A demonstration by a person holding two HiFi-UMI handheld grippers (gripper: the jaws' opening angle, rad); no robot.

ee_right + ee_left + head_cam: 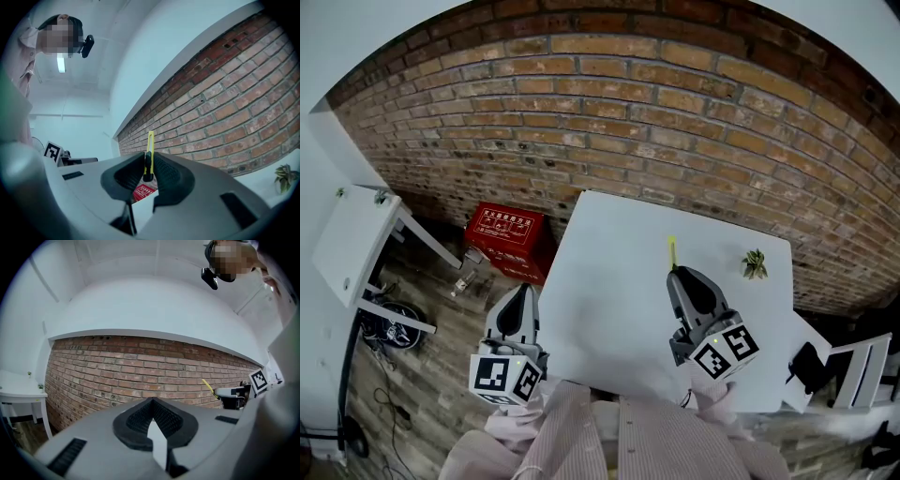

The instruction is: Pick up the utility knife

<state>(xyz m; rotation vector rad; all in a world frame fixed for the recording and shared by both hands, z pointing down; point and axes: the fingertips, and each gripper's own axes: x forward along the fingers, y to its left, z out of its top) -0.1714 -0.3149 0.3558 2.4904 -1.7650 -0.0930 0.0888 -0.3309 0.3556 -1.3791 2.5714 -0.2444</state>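
The right gripper (675,272) is hanging above the white table (609,281), its jaws clamping the yellow utility knife (672,251) by its dark rear end; the knife is sticking out past the jaw tips toward the brick wall (628,122), clear of the tabletop; in the right gripper view the knife (150,150) is standing almost upright between the two black pads (165,169), though whether its blade is pushed out is hard to tell at this size. The left gripper (523,286) is hovering off the table's left edge, over the wooden floor (422,375); in its own view its jaws are meeting at the tips with nothing between them, and the right gripper (229,394) with the yellow knife (206,384) is showing far off to the right. A small potted plant (755,263) is sitting near the table's far right corner, well apart from the knife; a red box (508,232) is lying on the floor against the wall, just beside the table's left side; a white side table (352,244) is standing further left. The person's pale striped sleeves (581,431) are filling the lower edge of the head view.
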